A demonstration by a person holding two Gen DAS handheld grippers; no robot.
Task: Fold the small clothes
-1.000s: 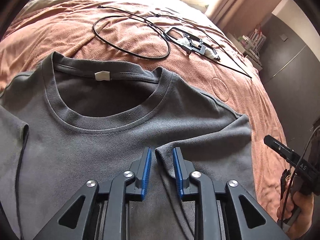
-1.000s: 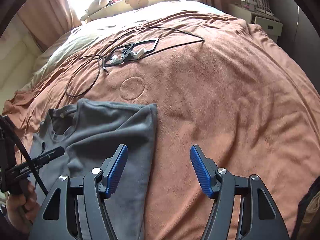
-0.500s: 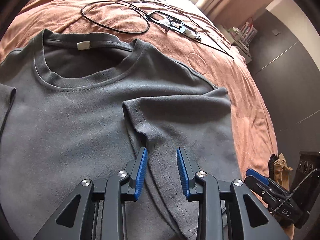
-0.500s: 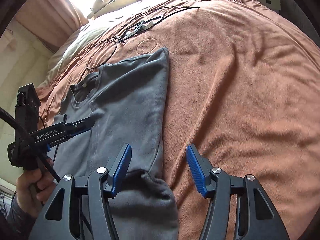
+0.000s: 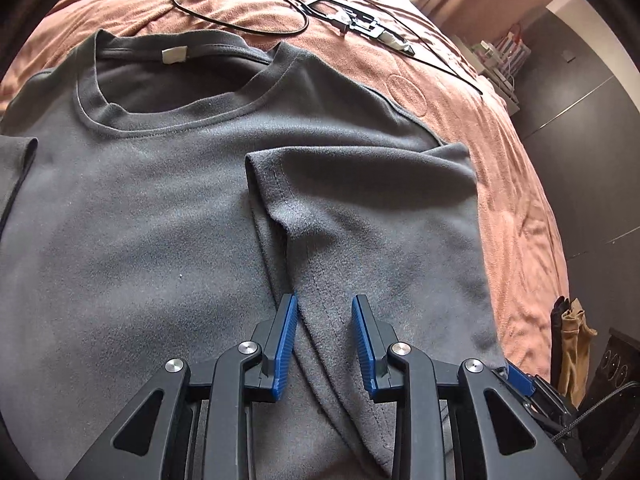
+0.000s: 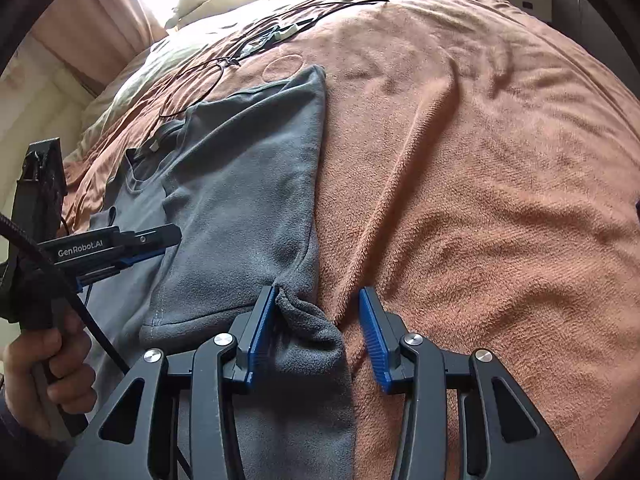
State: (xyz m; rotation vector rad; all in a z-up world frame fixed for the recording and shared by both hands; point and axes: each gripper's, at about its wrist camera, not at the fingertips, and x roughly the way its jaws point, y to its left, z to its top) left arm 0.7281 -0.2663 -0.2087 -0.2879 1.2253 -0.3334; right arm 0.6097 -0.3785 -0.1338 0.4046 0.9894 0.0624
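While the left gripper [image 5: 325,340] hovers low over the grey T-shirt [image 5: 160,240], its blue ribbed pads stand a modest gap apart, straddling the stitched hem of a side panel folded inward over the chest; whether the pads touch the cloth cannot be told, and nothing is pinched between them. The right gripper [image 6: 318,334] is spread wider. Its left pad presses against a bunched corner of the shirt's lower edge, and its right pad sits over the bare blanket [image 6: 480,160], so the cloth lies in the gap unclamped.

The T-shirt lies flat, front up, on the bed, its collar [image 5: 168,120] away from the left wrist camera, with a small white label [image 5: 174,55] inside the neckline. Its fabric is soft and matte with a faint fleecy nap, its ribbed neckband round, its seams double-stitched. The folded side forms a long straight edge along the blanket in the right wrist view. The blanket is a salmon-brown terry weave, wrinkled into shallow ridges. Beyond the collar, thin black cables [image 5: 240,12] loop on it beside a flat black frame [image 5: 360,24]. The gripper arms are black moulded plastic with silver pivot bolts.
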